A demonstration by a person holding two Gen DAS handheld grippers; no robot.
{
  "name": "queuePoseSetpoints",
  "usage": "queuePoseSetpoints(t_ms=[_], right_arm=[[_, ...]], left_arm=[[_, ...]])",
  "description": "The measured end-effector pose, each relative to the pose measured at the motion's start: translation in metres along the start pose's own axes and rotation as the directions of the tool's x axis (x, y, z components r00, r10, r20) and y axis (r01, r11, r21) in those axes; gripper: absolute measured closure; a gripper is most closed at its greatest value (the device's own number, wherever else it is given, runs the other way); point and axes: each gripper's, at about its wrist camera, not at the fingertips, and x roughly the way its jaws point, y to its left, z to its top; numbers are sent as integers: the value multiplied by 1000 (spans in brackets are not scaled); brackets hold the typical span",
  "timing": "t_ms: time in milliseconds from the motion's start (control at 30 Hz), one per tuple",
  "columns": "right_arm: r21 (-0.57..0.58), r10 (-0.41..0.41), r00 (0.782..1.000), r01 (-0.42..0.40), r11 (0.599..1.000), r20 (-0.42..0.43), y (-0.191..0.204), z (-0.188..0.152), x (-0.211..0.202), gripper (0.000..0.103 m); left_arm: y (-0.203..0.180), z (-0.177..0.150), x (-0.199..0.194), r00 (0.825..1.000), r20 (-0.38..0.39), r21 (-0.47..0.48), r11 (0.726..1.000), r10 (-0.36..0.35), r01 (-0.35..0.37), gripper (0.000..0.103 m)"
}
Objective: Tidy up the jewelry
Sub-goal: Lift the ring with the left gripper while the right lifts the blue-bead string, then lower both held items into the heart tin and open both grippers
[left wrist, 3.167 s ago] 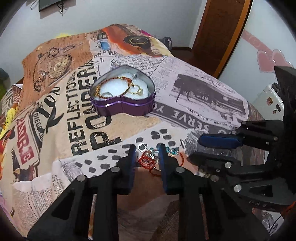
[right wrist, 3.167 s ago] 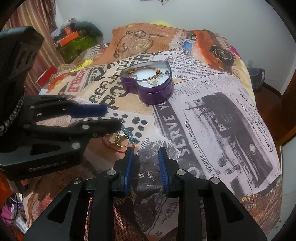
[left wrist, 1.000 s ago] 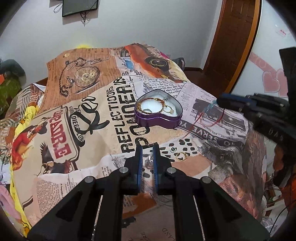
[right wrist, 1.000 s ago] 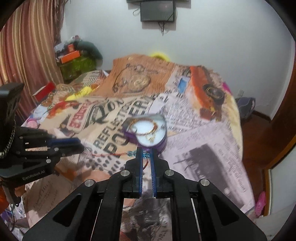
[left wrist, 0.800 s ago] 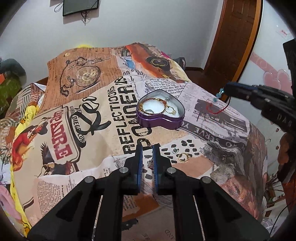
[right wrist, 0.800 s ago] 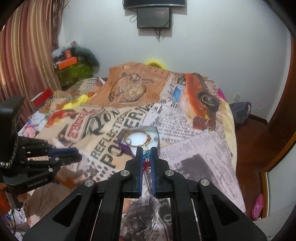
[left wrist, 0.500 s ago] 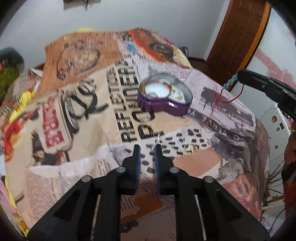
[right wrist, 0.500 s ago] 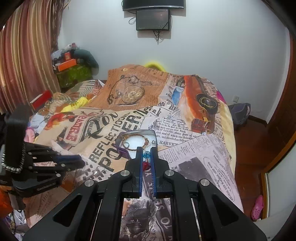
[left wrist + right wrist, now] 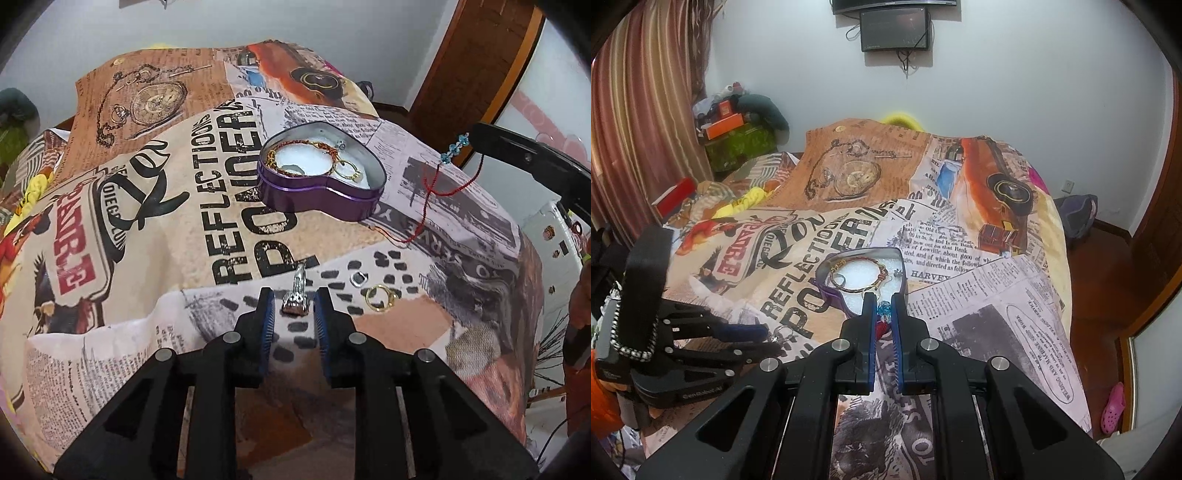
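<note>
Your left gripper [image 9: 292,301] had just been opening, jaws slightly spread around a silver charm [image 9: 296,295] on the bedspread [image 9: 147,229]. Your right gripper [image 9: 882,308] pinched the beaded red cord bracelet [image 9: 884,309] above the purple heart tin [image 9: 317,194].

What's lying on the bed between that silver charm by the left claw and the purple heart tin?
In the left wrist view, only printed bedspread lies between the silver charm and the purple heart tin; no jewelry there. The small silver ring and gold ring lie off to the right.
</note>
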Motion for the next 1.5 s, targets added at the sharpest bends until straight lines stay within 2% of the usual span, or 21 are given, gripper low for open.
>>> queuePoseSetpoints(t_ms=[100,167,367,700,967,1133,1500], right_arm=[[8,4,1000,-4,1000,4,-2,1,1,96],[14,7,1000,-8,1000,9,-3,4,1,96],[28,21,999,-23,999,43,-3,17,-1,96],[15,34,993,-36,999,109,1,45,-6,96],[12,44,987,-46,999,156,3,63,-8,96],[9,46,989,-48,999,143,2,66,4,96],[41,70,995,-73,996,68,-9,57,41,96]], left_arm=[[0,2,2,1000,8,-1,1000,0,0,82],[-2,2,2,1000,16,9,1000,6,-6,88],[-1,10,-1,999,34,8,1000,7,-7,88],[-1,49,-25,990,140,17,1000,15,-17,88],[-2,78,-31,981,193,20,999,21,-25,89],[-3,87,-24,980,197,23,999,21,-27,89],[1,94,11,990,143,33,999,14,-19,89]])
